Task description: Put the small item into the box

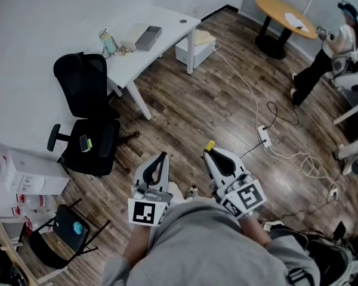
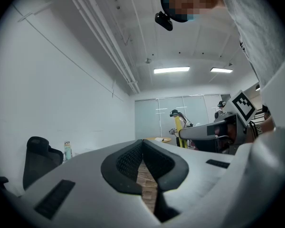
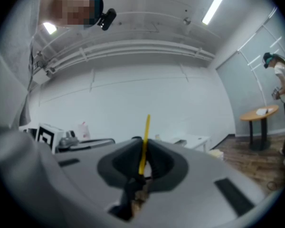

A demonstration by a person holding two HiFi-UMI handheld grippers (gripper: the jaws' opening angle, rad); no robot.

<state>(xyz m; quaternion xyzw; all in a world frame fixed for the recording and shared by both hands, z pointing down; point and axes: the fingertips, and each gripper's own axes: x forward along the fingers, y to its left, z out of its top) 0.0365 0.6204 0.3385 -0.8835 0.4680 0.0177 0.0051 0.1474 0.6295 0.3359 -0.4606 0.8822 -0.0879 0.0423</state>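
Both grippers are held close to my body, high over the wooden floor. My right gripper is shut on a small flat yellow item, which sticks out past the jaw tips. My left gripper is shut, with nothing between its jaws. A flat beige and grey box lies on the white desk far ahead. A white box stands on the floor under that desk. Both boxes are far from the grippers.
A black office chair stands to the left by the desk. A white cable and power strip run across the floor on the right. Another person stands by a round orange table. White cartons and a folding chair are at the lower left.
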